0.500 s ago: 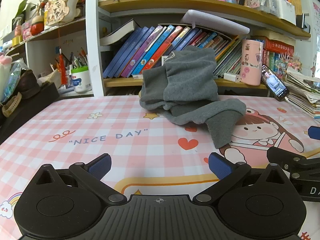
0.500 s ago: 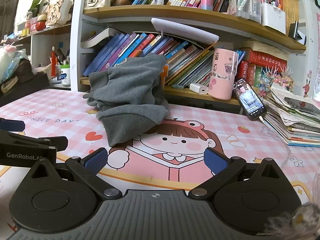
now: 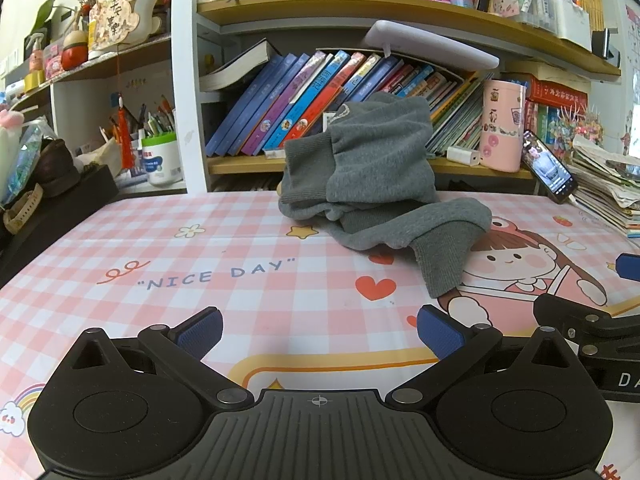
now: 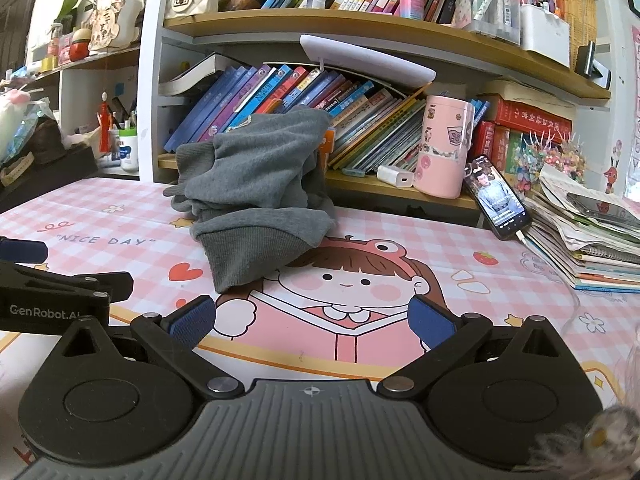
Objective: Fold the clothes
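A crumpled grey knit sweatshirt lies heaped at the far edge of the pink checked cartoon-print table mat, against the wooden bookshelf. The left gripper and the right gripper hover near it, jaws spread wide, holding nothing.

Bright, even indoor light; soft shadows beneath the hand-held gripper. Strong fisheye bending of shelves ahead; blurred fuzz at lower right edge.
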